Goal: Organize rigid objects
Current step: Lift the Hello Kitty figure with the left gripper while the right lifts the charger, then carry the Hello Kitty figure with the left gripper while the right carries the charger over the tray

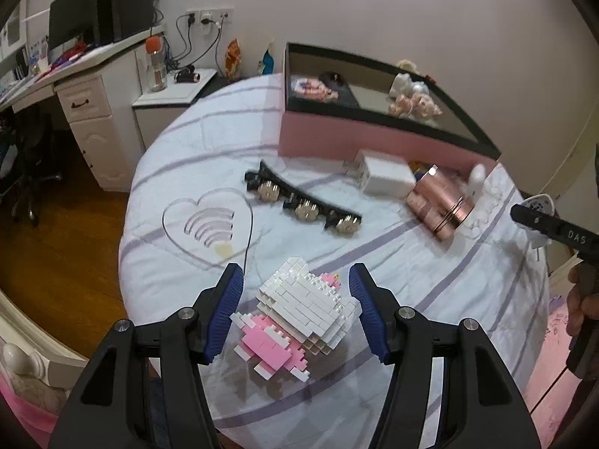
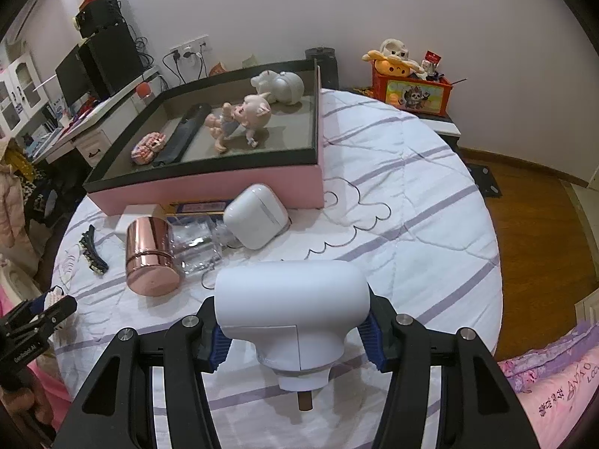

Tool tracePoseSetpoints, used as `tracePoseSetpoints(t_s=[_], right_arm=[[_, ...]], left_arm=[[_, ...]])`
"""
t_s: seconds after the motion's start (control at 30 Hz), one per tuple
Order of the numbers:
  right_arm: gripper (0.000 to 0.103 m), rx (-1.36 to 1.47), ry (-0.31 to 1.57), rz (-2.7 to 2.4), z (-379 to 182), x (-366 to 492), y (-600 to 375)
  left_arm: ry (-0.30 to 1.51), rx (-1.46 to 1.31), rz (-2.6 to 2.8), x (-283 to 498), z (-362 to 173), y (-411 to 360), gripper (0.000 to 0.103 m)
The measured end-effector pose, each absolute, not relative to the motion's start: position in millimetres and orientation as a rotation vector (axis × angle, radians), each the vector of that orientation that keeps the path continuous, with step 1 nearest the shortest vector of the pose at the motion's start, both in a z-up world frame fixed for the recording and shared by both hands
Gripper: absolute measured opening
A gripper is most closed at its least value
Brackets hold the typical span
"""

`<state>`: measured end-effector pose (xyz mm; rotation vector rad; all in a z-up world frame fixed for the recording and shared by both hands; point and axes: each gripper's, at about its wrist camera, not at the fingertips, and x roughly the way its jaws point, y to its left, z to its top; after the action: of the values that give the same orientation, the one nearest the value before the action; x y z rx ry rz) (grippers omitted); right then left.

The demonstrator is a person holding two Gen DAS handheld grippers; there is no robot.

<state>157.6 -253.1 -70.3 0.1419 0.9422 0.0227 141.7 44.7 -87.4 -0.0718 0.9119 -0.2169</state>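
Observation:
My left gripper (image 1: pixel 295 292) is open, its blue pads on either side of a white and pink brick-built cat figure (image 1: pixel 299 310) lying on the round table (image 1: pixel 179 142); the pads stand slightly apart from it. My right gripper (image 2: pixel 294 331) is shut on a white T-shaped device (image 2: pixel 292 303) held above the table. A pink box with a black rim (image 2: pixel 209 183) stands at the back and holds a pig figurine (image 2: pixel 247 112), a white figurine (image 2: pixel 280 84), a black item and a small pink item.
On the table lie a black hair clip with round ornaments (image 1: pixel 303 202), a clear heart-shaped piece (image 1: pixel 209 220), a white charger (image 1: pixel 382 177), a rose-gold cylinder (image 2: pixel 149 258), a white earbud case (image 2: pixel 256 215) and clear plastic packets (image 2: pixel 198 243). A desk and wood floor lie beyond.

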Motion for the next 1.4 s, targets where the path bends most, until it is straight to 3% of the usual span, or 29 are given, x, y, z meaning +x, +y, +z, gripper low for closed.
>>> tracePoseSetpoints(t_s=[0.3, 0.67, 1.03, 1.4], right_arm=[[0.057, 0.101, 0.865, 0.071, -31, 173, -238], [0.057, 0.077, 0.792, 0.134, 12, 245, -222], [0.057, 0.086, 0.903, 0.130, -31, 303, -221], [0.058, 0.069, 0.973, 0.122, -58, 318, -223]], left_arm=[[0.809, -0.047, -0.261, 169, -35, 28, 0.060], [0.743, -0.041, -0.321, 263, 11, -8, 0.060], [0.842, -0.012, -0.345, 328, -29, -47, 0.060], [0.915, 0.032, -0.322, 342, -62, -61, 0.060]])
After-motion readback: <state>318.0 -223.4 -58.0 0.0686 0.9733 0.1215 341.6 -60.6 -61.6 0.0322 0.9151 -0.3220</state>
